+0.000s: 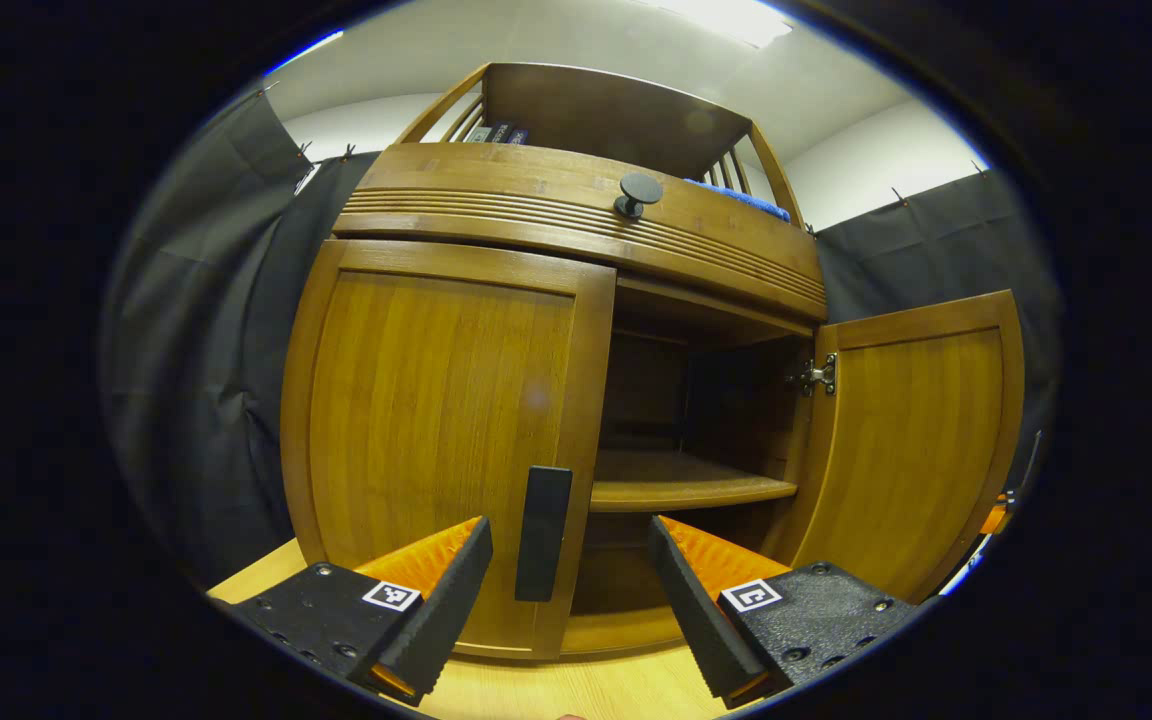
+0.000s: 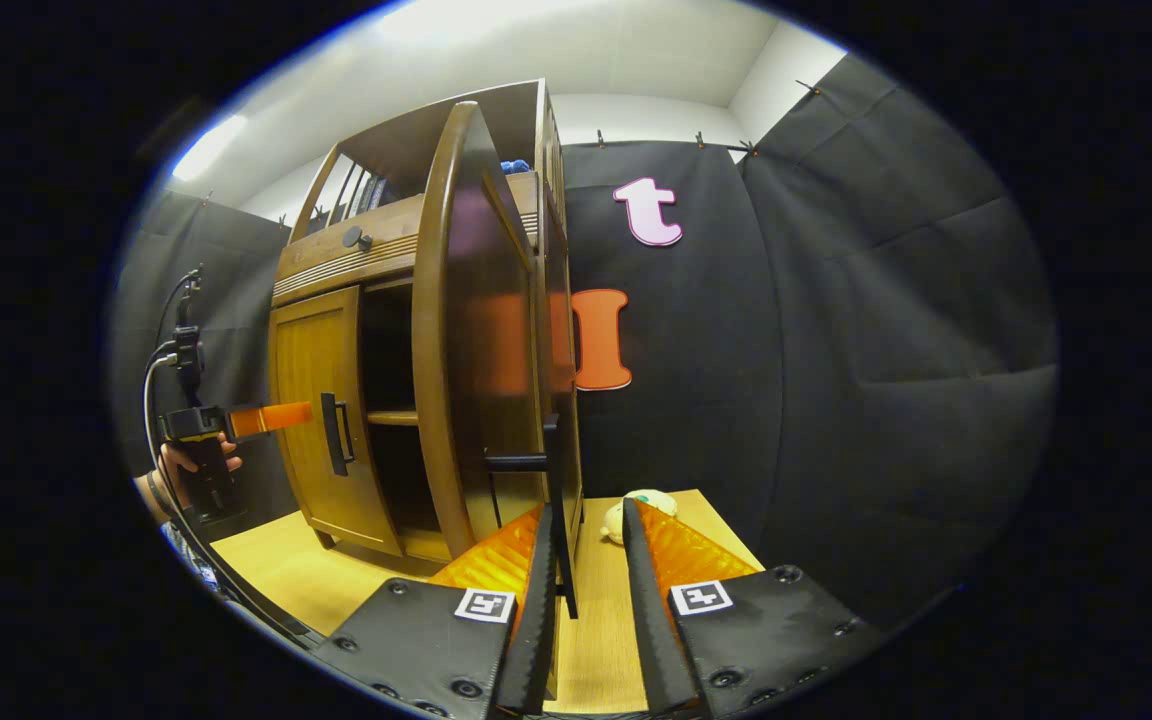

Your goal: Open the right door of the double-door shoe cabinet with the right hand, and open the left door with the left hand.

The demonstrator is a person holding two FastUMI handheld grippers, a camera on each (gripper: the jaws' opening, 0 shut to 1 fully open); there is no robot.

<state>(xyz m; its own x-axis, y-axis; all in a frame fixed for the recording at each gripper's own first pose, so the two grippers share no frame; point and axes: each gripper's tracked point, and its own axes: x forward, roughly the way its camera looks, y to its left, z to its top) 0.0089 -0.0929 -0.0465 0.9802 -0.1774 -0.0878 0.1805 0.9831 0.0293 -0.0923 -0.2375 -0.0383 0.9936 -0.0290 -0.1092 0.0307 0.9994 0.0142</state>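
Right door (image 1: 911,450) swung wide, its handle (image 2: 558,500) between the parted right gripper (image 2: 584,560) fingers, left door (image 1: 441,430) closed, left gripper (image 1: 568,590) spread, straddling its handle (image 1: 543,533), untouched.

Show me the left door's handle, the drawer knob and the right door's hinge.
left door handle (image 1: 543,533), left gripper view, middle of the bar.
drawer knob (image 1: 639,190), left gripper view, its round face.
right door hinge (image 1: 820,375), left gripper view, its metal plate.
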